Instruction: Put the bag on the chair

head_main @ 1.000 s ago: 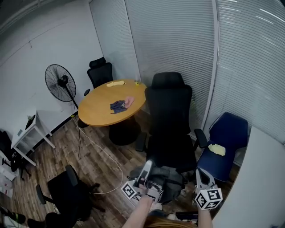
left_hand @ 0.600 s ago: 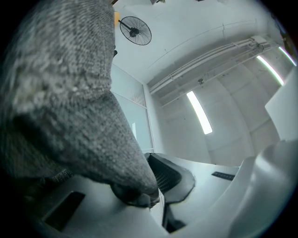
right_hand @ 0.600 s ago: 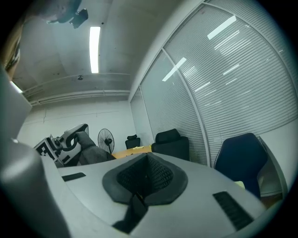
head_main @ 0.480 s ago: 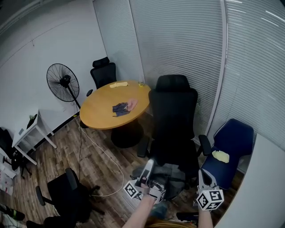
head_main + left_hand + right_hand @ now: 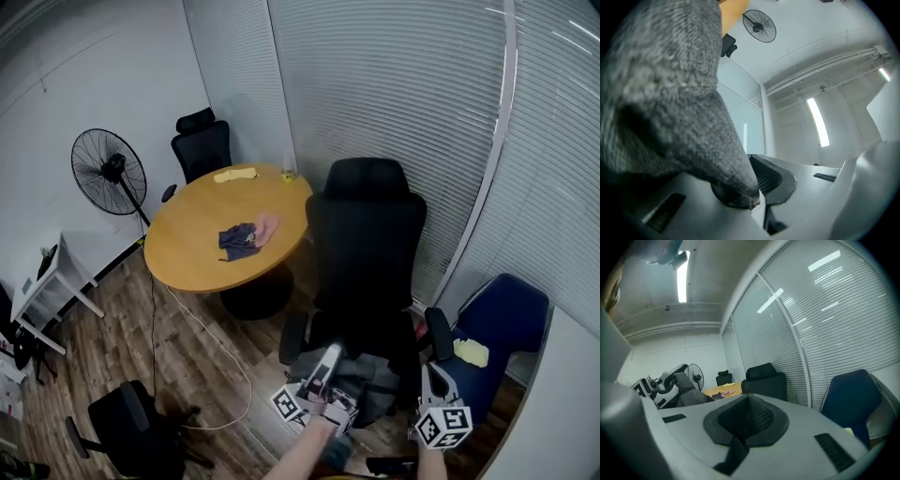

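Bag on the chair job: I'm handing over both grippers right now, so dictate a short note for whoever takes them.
Grippers: the left gripper is shut on the grey bag, pinching a fold of its fabric. The right gripper is shut with nothing in it, off to the bag's right.
Things: the bag is low against the front of the black office chair. The head view doesn't show whether it rests on the seat.
Done: the bag is in grip and at the chair.
Left: settle it fully on the seat, open the left jaws and draw back.

Grey bag (image 5: 367,377) against black chair (image 5: 366,239)
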